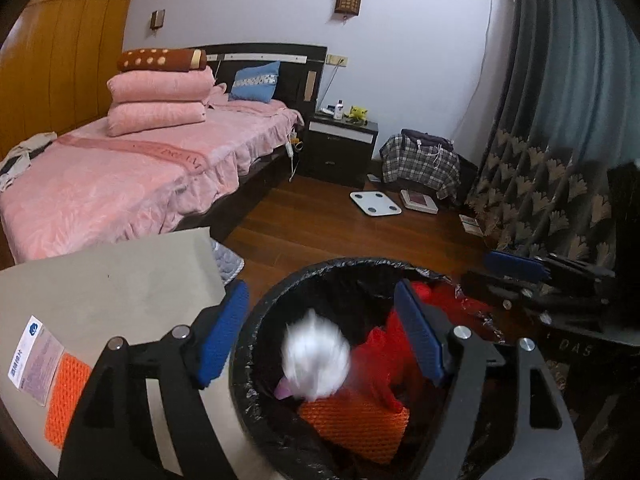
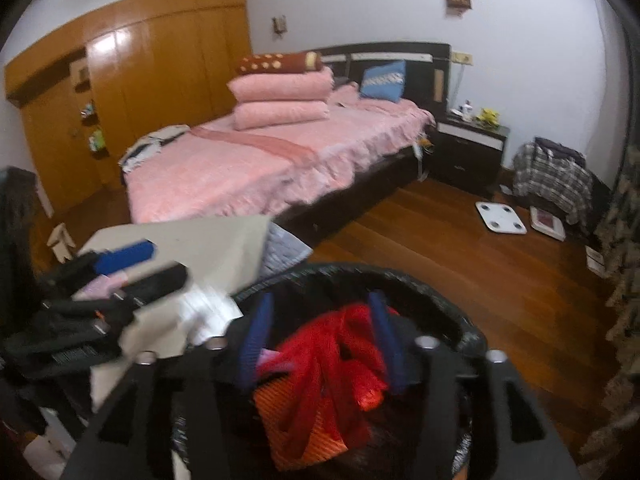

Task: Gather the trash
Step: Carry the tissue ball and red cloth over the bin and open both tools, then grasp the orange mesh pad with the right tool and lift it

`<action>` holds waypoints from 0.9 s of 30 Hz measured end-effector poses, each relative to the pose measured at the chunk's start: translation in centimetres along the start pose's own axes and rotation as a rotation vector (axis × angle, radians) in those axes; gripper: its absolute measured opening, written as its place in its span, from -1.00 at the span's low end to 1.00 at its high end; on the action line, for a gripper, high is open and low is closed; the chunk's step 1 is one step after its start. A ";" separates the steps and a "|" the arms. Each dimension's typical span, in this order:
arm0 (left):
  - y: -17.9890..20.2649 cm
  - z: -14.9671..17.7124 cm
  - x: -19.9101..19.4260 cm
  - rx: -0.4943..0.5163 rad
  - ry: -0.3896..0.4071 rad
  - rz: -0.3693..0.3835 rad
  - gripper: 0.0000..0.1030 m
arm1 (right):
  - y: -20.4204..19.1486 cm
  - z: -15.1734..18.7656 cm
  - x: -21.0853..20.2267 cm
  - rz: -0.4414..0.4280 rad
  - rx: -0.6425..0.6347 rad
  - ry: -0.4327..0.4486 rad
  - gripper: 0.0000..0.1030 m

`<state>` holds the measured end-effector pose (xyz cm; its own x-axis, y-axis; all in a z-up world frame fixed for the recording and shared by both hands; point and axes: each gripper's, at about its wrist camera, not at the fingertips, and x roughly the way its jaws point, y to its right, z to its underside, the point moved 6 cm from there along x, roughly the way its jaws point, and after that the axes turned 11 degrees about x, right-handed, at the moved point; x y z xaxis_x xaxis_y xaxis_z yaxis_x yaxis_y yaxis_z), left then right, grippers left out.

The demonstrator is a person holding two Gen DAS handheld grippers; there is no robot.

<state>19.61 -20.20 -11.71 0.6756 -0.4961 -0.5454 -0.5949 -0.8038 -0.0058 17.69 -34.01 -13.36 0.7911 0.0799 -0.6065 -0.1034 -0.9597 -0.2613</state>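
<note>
A black bin (image 1: 256, 320) lined with a black bag holds a red mesh bag (image 1: 384, 364) and an orange mesh piece (image 1: 352, 424). My left gripper (image 1: 320, 332) is open over the bin. A blurred white crumpled ball (image 1: 314, 360) is in the air between its blue fingers, loose and over the bin. In the right wrist view my right gripper (image 2: 320, 340) is open above the same bin (image 2: 472, 336), over the red mesh bag (image 2: 340, 352) and the orange piece (image 2: 296, 428). The right gripper also shows at the right of the left wrist view (image 1: 520, 268).
A grey table (image 1: 100, 288) at the left carries a paper card (image 1: 36, 360) and an orange mesh piece (image 1: 64, 396). A pink bed (image 1: 120, 176), a nightstand (image 1: 340, 148), a white scale (image 1: 375, 203) and a curtain (image 1: 560, 140) stand around the wood floor.
</note>
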 end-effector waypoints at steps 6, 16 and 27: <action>-2.9 0.9 -2.0 -0.017 -0.001 -0.061 0.54 | 0.9 0.7 -0.5 0.010 0.043 0.028 0.70; -11.0 6.0 -9.7 -0.053 -0.029 -0.281 0.69 | -5.8 1.2 -1.5 -0.096 0.034 0.088 0.88; -20.6 14.0 -16.1 -0.155 -0.099 -0.474 0.69 | -19.0 5.3 2.6 -0.209 -0.090 -0.008 0.88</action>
<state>14.87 8.95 -14.53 0.8068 -0.0370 -0.5897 -0.1559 -0.9760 -0.1521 18.55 -14.17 -14.00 0.7847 0.2817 -0.5522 0.1170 -0.9421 -0.3143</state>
